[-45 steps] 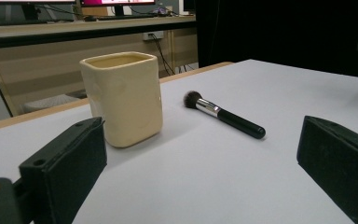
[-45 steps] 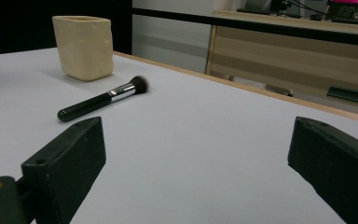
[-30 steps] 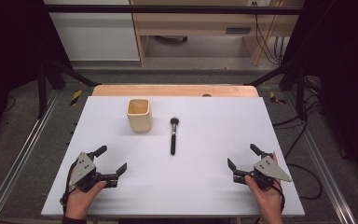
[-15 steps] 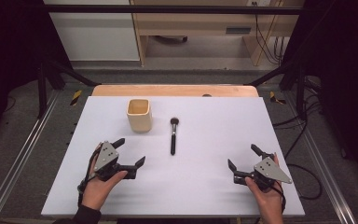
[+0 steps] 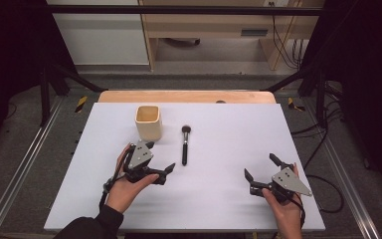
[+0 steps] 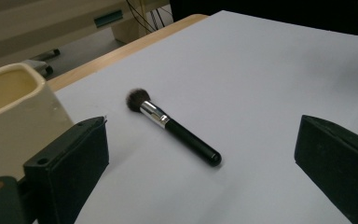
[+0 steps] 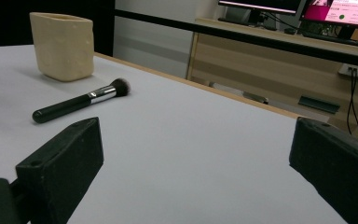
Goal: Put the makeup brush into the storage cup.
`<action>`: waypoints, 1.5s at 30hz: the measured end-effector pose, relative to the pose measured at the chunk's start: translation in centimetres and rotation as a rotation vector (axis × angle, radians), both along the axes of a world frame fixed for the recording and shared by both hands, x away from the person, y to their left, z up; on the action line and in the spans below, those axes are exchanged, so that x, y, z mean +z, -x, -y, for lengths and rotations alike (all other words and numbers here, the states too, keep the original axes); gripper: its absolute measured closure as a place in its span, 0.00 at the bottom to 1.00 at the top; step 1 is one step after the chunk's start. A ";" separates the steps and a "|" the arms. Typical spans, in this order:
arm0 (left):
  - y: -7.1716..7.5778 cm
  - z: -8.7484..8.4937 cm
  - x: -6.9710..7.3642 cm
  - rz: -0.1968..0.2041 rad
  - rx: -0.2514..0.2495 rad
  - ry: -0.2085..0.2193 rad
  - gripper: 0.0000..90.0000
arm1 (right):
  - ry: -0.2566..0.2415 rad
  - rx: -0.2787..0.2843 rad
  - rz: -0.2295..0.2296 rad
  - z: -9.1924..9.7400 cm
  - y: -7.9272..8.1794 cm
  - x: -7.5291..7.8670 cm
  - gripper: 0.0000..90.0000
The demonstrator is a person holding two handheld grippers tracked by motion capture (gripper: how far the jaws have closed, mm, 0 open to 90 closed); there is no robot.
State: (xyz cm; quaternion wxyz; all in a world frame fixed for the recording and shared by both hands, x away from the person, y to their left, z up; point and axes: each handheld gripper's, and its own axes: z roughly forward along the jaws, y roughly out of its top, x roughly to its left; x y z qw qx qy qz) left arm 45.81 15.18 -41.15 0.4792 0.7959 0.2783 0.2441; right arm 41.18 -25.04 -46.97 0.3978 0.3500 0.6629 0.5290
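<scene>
From above, a white table top (image 5: 219, 199) carries a cream cup (image 5: 148, 122) and, just to its right, a makeup brush (image 5: 184, 144). The brush lies flat with its long axis running away from the person: the dark bristles point to the far edge, the black handle end points back toward the near edge. The left gripper (image 5: 160, 162), held in the person's left hand (image 5: 127, 186), sits just left of the handle end, apart from it, its jaws spread wide and holding nothing. The right gripper (image 5: 261, 167), in the right hand (image 5: 284, 209), is well apart from the brush near the right front of the table, jaws also wide and empty.

In the left gripper view, the two black jaws stand far apart at the bottom corners with bare table between them. The brush (image 6: 172, 127) lies ahead of the gap, untouched, running diagonally, bristles up-left and handle end down-right. The cup (image 6: 16, 116) stands close behind the left jaw.

In the right gripper view, the jaws are again wide apart with nothing between them. The brush (image 7: 80, 102) lies off to the left, bristles toward the right, handle end toward the left, near the cup (image 7: 63, 44).
</scene>
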 end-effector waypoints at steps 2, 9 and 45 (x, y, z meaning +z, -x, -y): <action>-0.4 1.0 0.0 -0.007 -0.011 -0.014 0.03 | 0.008 -0.006 0.005 0.0 0.1 0.0 0.03; -1.4 2.6 0.4 -0.025 -0.016 -0.040 0.03 | 0.011 -0.010 0.005 -0.2 -0.1 -0.1 0.03; -5.5 9.0 3.2 -0.125 0.041 -0.070 0.04 | 0.012 -0.015 0.002 -0.3 0.0 -0.1 0.02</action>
